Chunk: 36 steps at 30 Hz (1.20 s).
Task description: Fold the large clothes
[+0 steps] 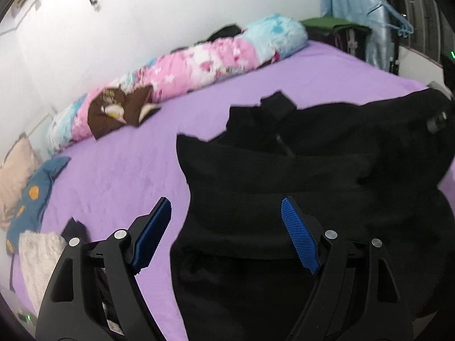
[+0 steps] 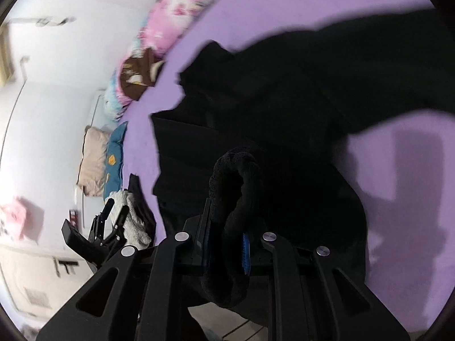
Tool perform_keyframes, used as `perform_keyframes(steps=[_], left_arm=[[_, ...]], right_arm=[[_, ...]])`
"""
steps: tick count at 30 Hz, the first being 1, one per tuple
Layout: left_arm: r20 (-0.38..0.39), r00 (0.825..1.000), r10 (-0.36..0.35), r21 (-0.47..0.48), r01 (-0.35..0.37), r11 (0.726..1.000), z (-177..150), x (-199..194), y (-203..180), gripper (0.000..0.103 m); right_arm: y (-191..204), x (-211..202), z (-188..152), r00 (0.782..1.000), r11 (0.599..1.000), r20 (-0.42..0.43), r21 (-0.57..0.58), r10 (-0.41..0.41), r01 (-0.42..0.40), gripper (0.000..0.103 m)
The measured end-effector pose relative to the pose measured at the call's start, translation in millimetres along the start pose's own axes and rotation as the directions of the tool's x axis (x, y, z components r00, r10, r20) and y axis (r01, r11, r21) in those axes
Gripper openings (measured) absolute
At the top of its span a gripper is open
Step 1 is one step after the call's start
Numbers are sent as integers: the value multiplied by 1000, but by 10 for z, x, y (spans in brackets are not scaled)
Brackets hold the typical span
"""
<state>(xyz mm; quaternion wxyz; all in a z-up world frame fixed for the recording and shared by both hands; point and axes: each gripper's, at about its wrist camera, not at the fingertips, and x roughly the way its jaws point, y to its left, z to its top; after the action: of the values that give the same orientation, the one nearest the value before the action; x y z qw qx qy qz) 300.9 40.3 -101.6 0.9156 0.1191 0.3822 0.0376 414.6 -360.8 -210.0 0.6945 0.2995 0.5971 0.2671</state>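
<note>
The black garment [image 1: 298,176] lies rumpled on the purple bed [image 1: 128,170]. The right gripper [image 2: 227,241] pinches a thick rolled edge; the left gripper [image 1: 227,233] hovers with jaws spread. Lifted one-handed, the heavy cloth may sag, twist or slip free.

Home bedroom — bed [image 1: 256,85], pillows [image 1: 17,170]

Purple bed [image 1: 119,170], black garment [image 1: 312,176], floral bolster [image 1: 199,65], pillows [image 1: 17,170]
</note>
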Motion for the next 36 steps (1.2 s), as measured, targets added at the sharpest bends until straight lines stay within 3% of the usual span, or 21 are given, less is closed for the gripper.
perform_keyframes(steps=[8,12,15,18,21,23,27,29,32,34,36], left_arm=[[-73,997,34,-9,-35,999,-63,632,55,77],[-103,994,40,-1,-40,999,-136,842,49,77],[-137,990,17,-14,-19,1000,-231,1005,54,77],[-168,986,-18,-47,10,999,-362,1177,85,77],[-244,968,-56,-104,31,994,-525,1417,162,79],[-251,965,-79,-132,47,990,-568,1450,190,79],[-204,976,-70,-149,40,988,-410,1217,228,77],[-160,984,-75,-172,47,984,-292,1048,279,79],[-122,988,-89,-189,65,980,-92,840,248,92],[-113,987,-116,-179,95,979,21,800,145,94],[-105,984,-143,-167,125,978,77,811,0,97]], right_arm=[[-470,173,69,993,993,-10,13,-120,120,17],[-603,256,18,981,982,-35,9,-189,189,22],[-678,324,-40,968,969,-49,-4,-247,247,26],[-772,346,-63,970,971,-44,18,-239,240,26],[-785,373,-70,963,964,-38,4,-265,266,27],[-734,373,-68,960,960,-34,-2,-279,279,33],[-473,140,-91,935,934,45,-58,-351,353,63],[-256,-13,-124,907,900,110,-125,-405,417,63],[109,-118,-186,926,908,166,-199,-339,368,66],[268,-73,-228,932,905,176,-240,-317,353,76],[340,61,-263,933,894,165,-275,-319,354,78]])
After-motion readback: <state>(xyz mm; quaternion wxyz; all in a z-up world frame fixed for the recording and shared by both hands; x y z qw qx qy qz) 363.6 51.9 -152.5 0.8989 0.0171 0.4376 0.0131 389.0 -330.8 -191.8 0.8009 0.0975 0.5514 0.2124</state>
